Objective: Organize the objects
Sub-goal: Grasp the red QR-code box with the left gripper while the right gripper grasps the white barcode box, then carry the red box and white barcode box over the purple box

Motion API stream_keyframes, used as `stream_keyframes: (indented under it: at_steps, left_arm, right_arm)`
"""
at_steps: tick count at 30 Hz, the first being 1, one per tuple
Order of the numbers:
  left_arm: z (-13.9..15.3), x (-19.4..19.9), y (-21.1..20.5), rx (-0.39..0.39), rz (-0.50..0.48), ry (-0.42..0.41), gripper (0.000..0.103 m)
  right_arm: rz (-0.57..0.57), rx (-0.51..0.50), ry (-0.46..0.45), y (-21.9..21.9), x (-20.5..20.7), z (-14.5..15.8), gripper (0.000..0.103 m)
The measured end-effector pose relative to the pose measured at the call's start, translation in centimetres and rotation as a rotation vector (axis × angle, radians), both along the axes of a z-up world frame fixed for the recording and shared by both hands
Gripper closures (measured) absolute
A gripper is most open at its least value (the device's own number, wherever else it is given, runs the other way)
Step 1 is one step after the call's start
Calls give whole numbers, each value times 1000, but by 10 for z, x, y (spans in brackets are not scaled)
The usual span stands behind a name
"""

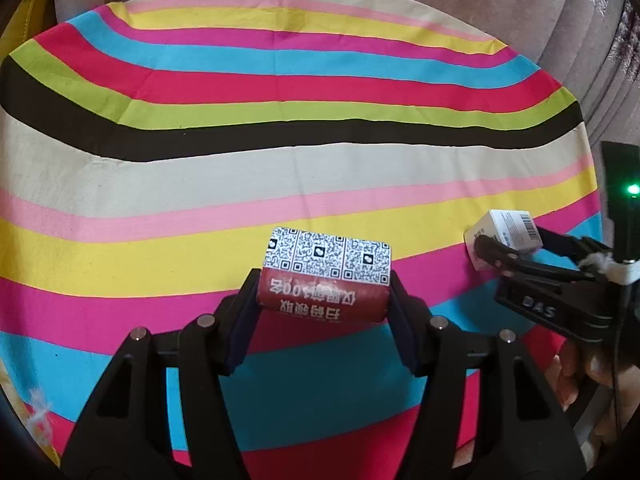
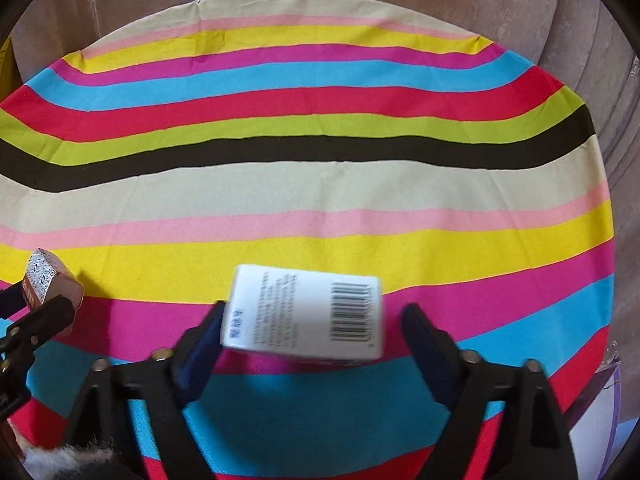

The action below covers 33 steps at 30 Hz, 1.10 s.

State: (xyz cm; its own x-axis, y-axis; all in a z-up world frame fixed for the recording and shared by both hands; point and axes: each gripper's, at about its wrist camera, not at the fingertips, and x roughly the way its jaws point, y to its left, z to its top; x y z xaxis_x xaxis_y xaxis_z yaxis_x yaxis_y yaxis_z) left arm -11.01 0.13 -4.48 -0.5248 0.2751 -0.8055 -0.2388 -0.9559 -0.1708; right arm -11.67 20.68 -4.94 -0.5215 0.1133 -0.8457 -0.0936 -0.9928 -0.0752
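We have the left tool (image 1: 324,292) pinching the red box (image 1: 326,276) by its two ends, both pads pressed flat against it, over the pink stripe of the striped table (image 1: 280,168). To the right of the red box, our right tool (image 2: 312,320) straddles the white box (image 2: 304,312): its left pad touches the box's left end, while the right pad stands clear of the barcode end, so that tool is spread and not yet gripping. To do this step well, we judge we should square the right tool to the white box and bring the jaws in evenly, so the free end does not skid across the cloth, while holding the red box level.
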Motion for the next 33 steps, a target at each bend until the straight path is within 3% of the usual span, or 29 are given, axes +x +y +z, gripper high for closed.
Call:
stream_keyframes:
  at_steps: [10, 33]
  left_arm:
    - [14, 19, 12, 15, -1, 17, 40]
    - [44, 101, 36, 24, 11, 41, 40]
  right_arm:
    - [9, 19, 31, -4, 16, 8, 32]
    - [-18, -16, 87, 6, 111, 43, 32]
